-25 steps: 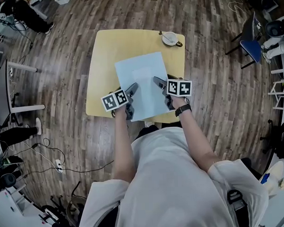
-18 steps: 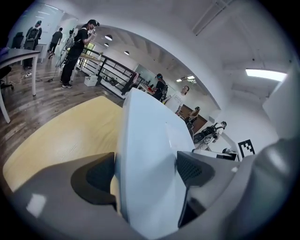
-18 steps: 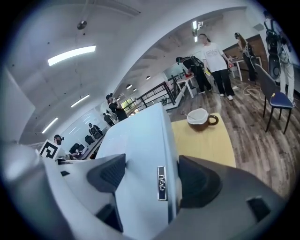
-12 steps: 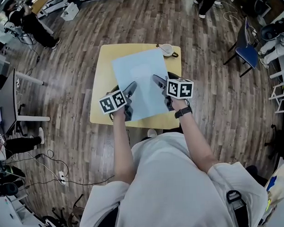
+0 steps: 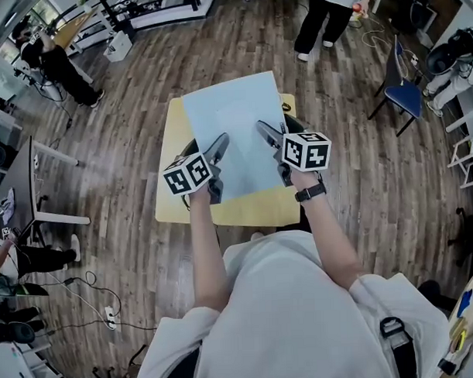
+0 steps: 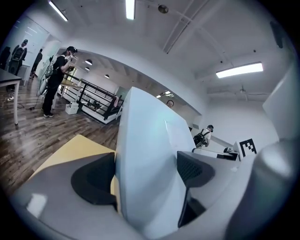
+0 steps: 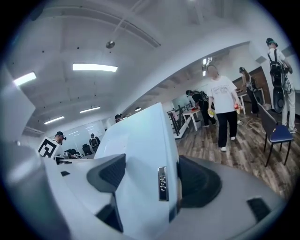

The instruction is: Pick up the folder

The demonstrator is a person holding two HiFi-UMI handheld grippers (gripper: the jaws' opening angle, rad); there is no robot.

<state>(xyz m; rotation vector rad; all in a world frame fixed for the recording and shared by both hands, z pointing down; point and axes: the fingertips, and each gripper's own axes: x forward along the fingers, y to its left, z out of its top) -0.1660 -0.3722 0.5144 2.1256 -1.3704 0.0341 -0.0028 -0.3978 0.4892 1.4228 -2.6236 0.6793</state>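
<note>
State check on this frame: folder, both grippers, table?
folder: lifted off the table, tilted up, gripped at both sides
left gripper: jaws shut on folder
right gripper: jaws shut on folder
table: upright, below the folder

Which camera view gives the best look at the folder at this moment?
The head view: the whole light-blue folder shows, held over the yellow table by the left gripper and right gripper. The left gripper view shows only its near edge clamped between the fingers; the right gripper view likewise, plus a small metal clip.
</note>
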